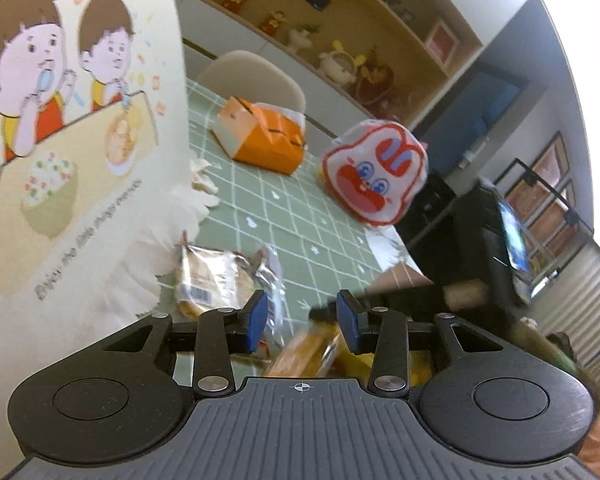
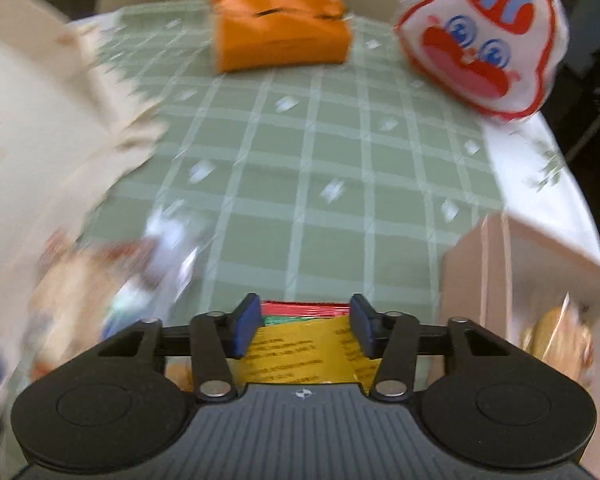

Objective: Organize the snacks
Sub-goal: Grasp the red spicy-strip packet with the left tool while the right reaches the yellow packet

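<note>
My left gripper (image 1: 302,322) is open and empty above the green checked tablecloth (image 1: 300,208). A clear-wrapped bread snack (image 1: 216,280) lies just left of its fingers, and an orange-yellow packet (image 1: 308,354) sits below them. My right gripper (image 2: 304,326) has its jaws on either side of a yellow packet with a red-green top edge (image 2: 304,344); the grip looks closed on it. A blurred clear-wrapped snack (image 2: 112,284) lies to its left. A pink box (image 2: 512,292) holding a wrapped bread stands to the right.
A large cream bag with cartoon children (image 1: 68,128) fills the left side. An orange tissue box (image 1: 260,136) and a white-red rabbit-face pouch (image 1: 376,172) stand farther back. A beige chair (image 1: 252,76) is behind the table. The table edge runs along the right.
</note>
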Motion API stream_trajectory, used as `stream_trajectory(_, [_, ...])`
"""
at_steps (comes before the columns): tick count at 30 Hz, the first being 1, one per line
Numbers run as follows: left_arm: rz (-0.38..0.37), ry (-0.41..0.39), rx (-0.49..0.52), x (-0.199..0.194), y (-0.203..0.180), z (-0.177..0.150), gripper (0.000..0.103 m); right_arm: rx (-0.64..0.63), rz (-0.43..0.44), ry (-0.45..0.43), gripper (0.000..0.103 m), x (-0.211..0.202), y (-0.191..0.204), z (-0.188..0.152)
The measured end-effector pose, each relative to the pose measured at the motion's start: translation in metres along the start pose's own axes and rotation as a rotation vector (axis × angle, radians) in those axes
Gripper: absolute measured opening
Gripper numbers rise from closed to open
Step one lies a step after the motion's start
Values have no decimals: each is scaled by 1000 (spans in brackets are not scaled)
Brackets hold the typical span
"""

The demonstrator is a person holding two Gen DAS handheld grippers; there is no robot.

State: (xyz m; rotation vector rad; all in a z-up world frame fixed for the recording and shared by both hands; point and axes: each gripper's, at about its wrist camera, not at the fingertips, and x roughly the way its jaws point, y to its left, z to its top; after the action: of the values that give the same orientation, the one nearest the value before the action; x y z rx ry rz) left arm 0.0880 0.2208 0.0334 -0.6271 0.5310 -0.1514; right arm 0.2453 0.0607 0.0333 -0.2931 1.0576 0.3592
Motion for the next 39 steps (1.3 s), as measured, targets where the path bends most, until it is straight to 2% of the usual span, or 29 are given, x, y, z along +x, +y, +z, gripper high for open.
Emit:
stream_trajectory(6, [31, 24, 62, 6, -9, -10, 43, -39, 99, -24, 48, -46, 7, -74])
stream_trajectory(10, [-6, 50, 130, 11, -23, -19, 43, -45, 105, -84, 48, -69, -7, -125])
stream_trajectory(14, [-82, 54, 220, 10, -43, -28, 43, 12, 93, -135, 55, -76, -33, -167])
stream_trajectory(16, [-93, 96, 227, 14, -50, -34, 43, 51, 73, -174, 57, -80, -46, -182])
stream_trajectory(19, [-79, 173, 225, 22, -64, -49, 43, 91, 84, -221, 67, -85, -63, -203])
stream_trajectory(21, [-48, 213, 236, 32, -74, -59, 43, 97, 59, -250, 72, -86, -68, -215])
stream_trajectory(24, [56, 232, 285, 48, -87, -67, 43, 100, 3, -289, 76, -85, -74, -232])
stream_trajectory(27, [132, 236, 305, 61, -98, -70, 43, 133, 21, -336, 76, -92, -86, -245])
stream_trajectory(30, [178, 262, 349, 77, -112, -77, 44, 169, 26, -436, 76, -106, -101, -261])
stream_trajectory(34, [228, 251, 481, 89, -134, -96, 55, 216, -26, -558, 76, -122, -122, -279])
stream_trajectory(38, [286, 221, 613, 94, -144, -113, 63, 290, -64, -612, 80, -124, -147, -290])
stream_trajectory(39, [308, 224, 615, 96, -143, -114, 66, 314, -79, -615, 80, -123, -155, -292])
